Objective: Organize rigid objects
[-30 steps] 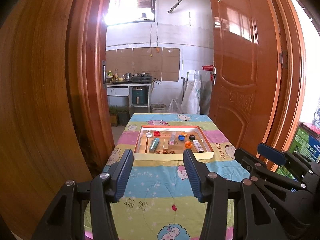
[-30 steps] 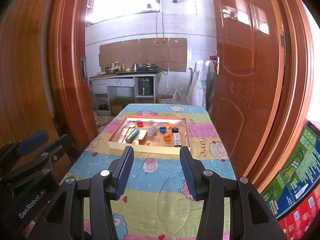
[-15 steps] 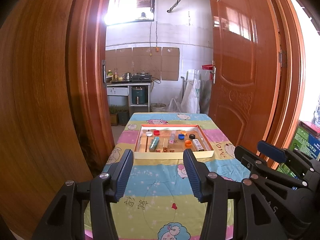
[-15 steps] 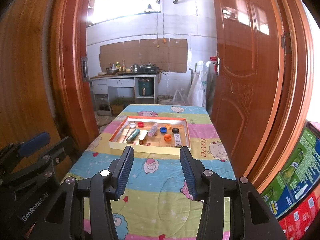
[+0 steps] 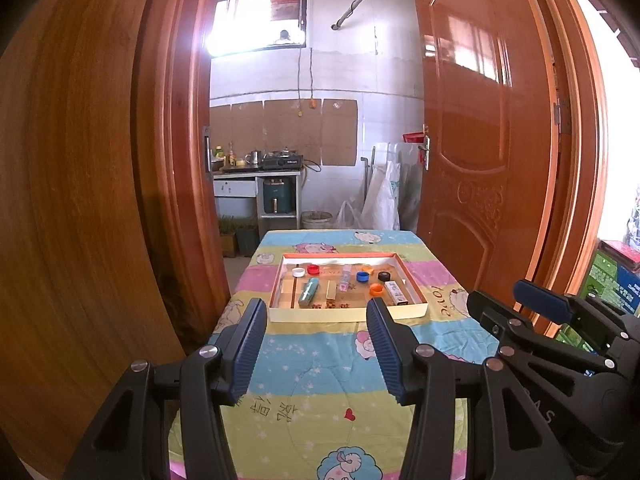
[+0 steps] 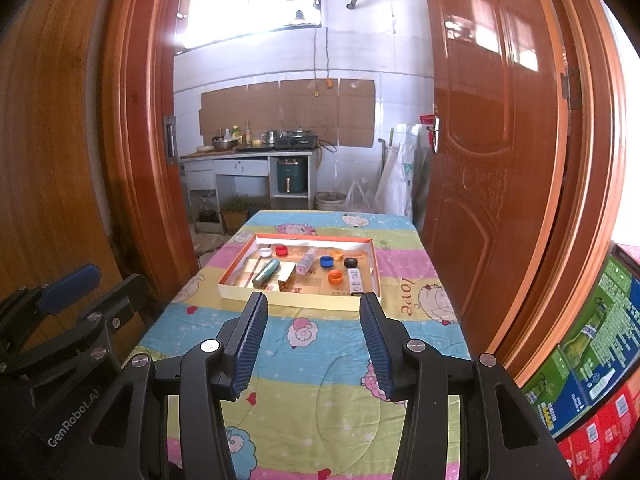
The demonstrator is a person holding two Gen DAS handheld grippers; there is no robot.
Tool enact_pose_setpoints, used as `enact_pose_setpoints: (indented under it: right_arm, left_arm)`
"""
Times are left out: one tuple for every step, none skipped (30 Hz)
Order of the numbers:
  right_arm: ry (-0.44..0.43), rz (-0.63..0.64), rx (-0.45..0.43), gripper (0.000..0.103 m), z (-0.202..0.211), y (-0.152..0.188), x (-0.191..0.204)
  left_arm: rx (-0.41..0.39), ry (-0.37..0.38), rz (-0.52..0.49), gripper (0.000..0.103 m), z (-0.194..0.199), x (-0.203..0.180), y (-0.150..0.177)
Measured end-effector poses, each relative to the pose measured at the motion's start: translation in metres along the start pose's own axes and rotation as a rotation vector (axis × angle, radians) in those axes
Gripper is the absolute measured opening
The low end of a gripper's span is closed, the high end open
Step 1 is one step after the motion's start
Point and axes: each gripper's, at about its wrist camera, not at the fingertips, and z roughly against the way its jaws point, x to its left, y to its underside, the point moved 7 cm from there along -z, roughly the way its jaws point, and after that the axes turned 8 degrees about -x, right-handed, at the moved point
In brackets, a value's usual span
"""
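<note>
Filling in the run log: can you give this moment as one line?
stage: before first pick | left hand-held gripper: open, holds nothing | right hand-held gripper: open, holds nothing | tray: on table, caps and small boxes inside, untouched

Table [image 6: 320,380], covered by a pastel striped cartoon-sheep cloth [image 6: 416,300]; one shallow orange-rimmed tray [image 6: 298,300] lay toward its twelve-o'clock end.

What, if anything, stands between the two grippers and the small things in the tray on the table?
Nothing visible does. Both the left gripper and the right gripper are open and empty, with only bare patterned cloth before the tray. Its low near wall is the only edge to clear.
</note>
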Motion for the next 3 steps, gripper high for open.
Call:
enact_pose_setpoints:
  right_arm:
    - [0.0, 0.0, 0.0, 0.05, 0.0001, 0.0, 0.0005]
    - [0.001, 0.0, 0.0, 0.05, -0.0001, 0.0, 0.0001]
    - [0.0, 0.0, 0.0, 0.05, -0.0001, 0.0001, 0.0]
  left_arm:
    - [0.0, 0.002, 0.002, 0.052, 0.0002, 0.0002, 0.0002]
    - [0.002, 0.003, 0.002, 0.052, 0.0003, -0.001, 0.0005]
    - [0.004, 0.004, 0.002, 0.052, 0.0, -0.001, 0.0009]
